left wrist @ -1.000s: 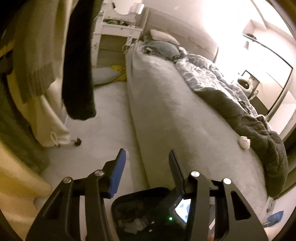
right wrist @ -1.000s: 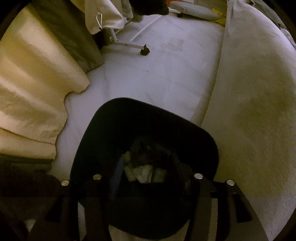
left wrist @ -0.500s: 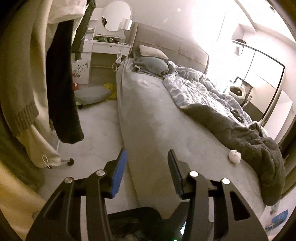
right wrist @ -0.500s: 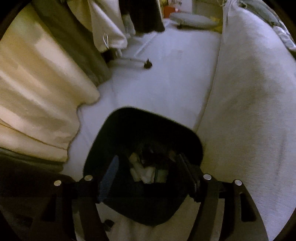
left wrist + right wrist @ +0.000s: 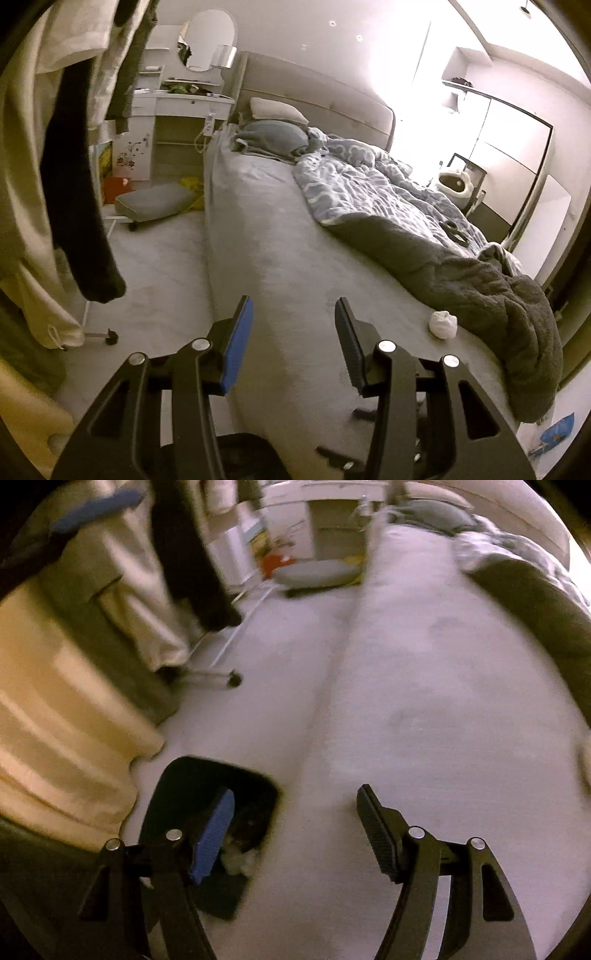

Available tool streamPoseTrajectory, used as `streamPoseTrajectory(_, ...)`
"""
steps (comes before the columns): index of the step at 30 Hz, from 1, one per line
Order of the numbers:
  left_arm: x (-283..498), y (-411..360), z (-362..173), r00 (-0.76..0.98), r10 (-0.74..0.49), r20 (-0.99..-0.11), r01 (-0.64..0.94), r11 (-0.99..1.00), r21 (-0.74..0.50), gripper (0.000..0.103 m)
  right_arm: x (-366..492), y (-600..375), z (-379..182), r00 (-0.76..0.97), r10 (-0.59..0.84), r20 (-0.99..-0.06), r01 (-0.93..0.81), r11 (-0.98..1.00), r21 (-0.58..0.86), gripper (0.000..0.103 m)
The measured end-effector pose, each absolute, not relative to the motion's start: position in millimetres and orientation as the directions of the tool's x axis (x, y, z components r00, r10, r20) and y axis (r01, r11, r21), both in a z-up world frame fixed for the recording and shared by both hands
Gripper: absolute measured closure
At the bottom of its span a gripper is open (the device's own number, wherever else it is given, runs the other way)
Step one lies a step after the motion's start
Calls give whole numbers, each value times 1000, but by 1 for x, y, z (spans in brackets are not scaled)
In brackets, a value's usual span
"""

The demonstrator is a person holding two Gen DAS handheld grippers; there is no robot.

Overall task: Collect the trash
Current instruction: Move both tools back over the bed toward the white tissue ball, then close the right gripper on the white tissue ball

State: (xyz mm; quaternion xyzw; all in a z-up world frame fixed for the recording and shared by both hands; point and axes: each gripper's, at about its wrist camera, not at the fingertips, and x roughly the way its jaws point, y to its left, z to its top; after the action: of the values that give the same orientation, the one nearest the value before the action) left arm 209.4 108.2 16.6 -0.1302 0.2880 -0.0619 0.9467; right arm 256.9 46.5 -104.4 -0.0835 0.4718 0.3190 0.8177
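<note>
A small white crumpled ball of paper (image 5: pixel 442 324) lies on the grey bed (image 5: pixel 280 258), near the foot end. It sits just beside the edge of the dark grey fuzzy blanket (image 5: pixel 480 280), maybe touching it.

I think the ball is very light and soft. It will squash when squeezed and will not break. It is not slippery, so a gentle pinch should do. The best place to hold it is across its middle, from above, one finger on each side. The fingers should stay clear of the blanket, or the fuzzy cloth could get pinched too.

The ball is round and lumpy. It has no long side and does not point any way, so the fingers can come at it from any side.

The left gripper (image 5: pixel 293 332) has its fingers partly open with nothing between them. It hangs over the near side of the bed, and the ball is off to its right. The right gripper (image 5: pixel 295 827) has just been opening its fingers; they stand wide with nothing in them. Below it, on the floor beside the bed, is the black trash bin (image 5: pixel 184 775) with white scraps inside.
</note>
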Motion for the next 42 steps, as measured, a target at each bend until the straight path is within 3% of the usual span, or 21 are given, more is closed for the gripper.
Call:
streamPoseTrajectory(29,254,-7,-24,750,-304,-587,193,950,-244,37,337,-171,-57,632,317,-707,-223,948,226,31)
streamPoseTrajectory(42,285,-66,-66,663,-412,-625,344,909,-234,33,372,-243,-74,635,356,-686,-60,908,415,31)
